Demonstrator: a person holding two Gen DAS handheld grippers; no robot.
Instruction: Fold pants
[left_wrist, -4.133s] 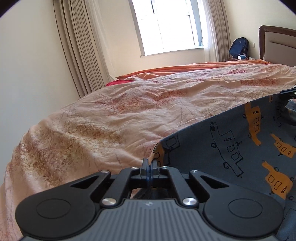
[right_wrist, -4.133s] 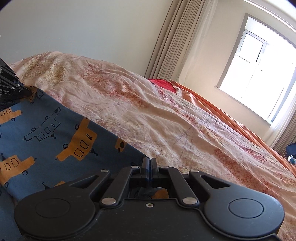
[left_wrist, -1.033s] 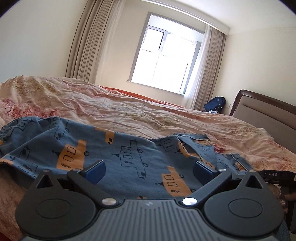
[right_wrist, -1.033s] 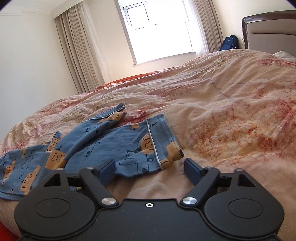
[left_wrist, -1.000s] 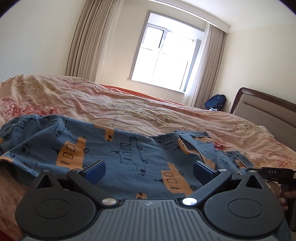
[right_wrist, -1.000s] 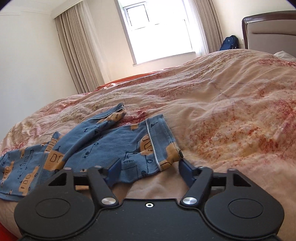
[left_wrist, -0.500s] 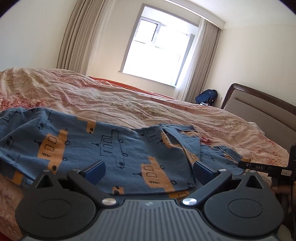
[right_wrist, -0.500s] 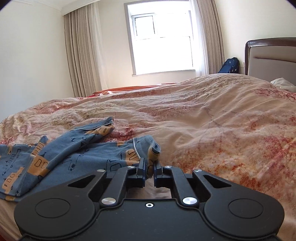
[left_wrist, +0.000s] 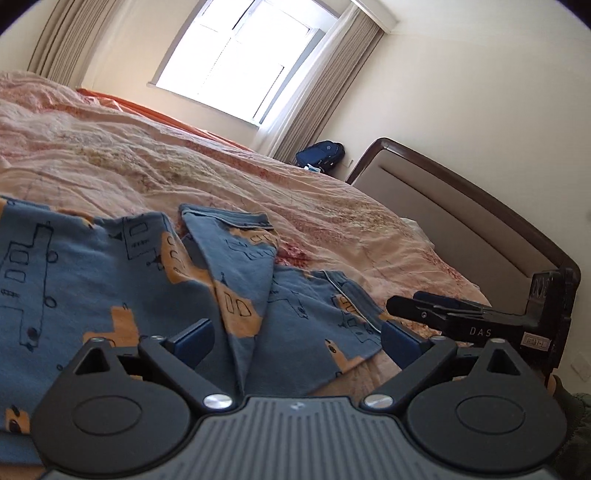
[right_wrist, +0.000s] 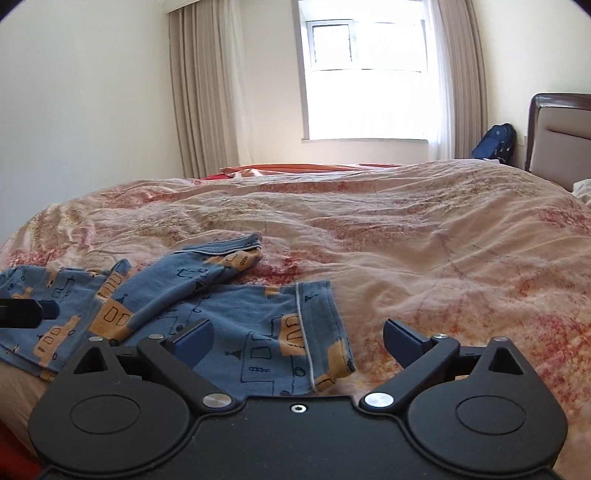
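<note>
The blue pants (left_wrist: 110, 280) with orange and black vehicle prints lie spread on the bed, one leg folded across the other. They also show in the right wrist view (right_wrist: 207, 306), with a hem end nearest me. My left gripper (left_wrist: 297, 341) is open and empty, low over the pants. My right gripper (right_wrist: 297, 341) is open and empty, just in front of the near hem. The right gripper also shows at the right of the left wrist view (left_wrist: 461, 314).
The pink floral quilt (right_wrist: 424, 240) covers the whole bed. A brown padded headboard (left_wrist: 461, 225) stands at the right. A blue backpack (right_wrist: 493, 142) sits by the wall below the window (right_wrist: 365, 70). Curtains hang at both sides.
My right gripper was shut on the pants hem half a second ago and has since opened, leaving the hem flat on the quilt. My left gripper stayed open and swung rightward.
</note>
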